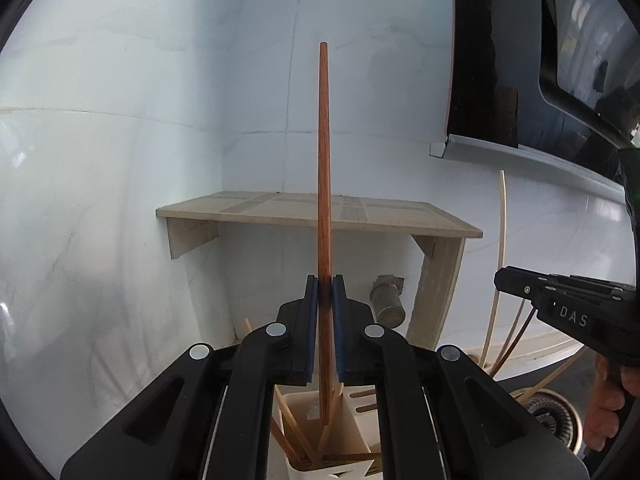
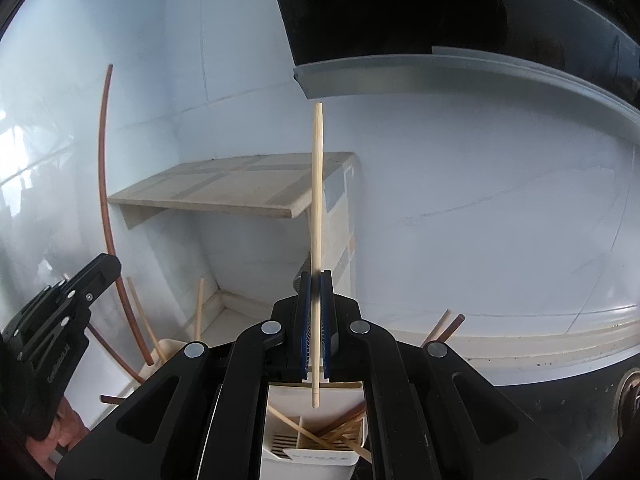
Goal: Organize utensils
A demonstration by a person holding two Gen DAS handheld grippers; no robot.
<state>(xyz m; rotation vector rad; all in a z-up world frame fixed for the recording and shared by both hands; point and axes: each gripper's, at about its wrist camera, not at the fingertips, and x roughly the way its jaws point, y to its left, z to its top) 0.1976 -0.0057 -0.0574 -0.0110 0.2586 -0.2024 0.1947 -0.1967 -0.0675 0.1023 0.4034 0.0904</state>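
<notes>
Left gripper (image 1: pixel 325 292), right gripper (image 2: pixel 316 286); jaws clamped

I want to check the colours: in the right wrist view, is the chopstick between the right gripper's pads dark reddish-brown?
No, the chopstick clamped upright in the right gripper is pale, light bamboo-coloured.

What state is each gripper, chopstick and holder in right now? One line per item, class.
Left gripper: shut on dark chopstick.
Dark chopstick: upright, tip over holder.
Right gripper: shut on pale chopstick.
Pale chopstick: upright, tip over holder.
Holder: upright, chopsticks inside.
</notes>
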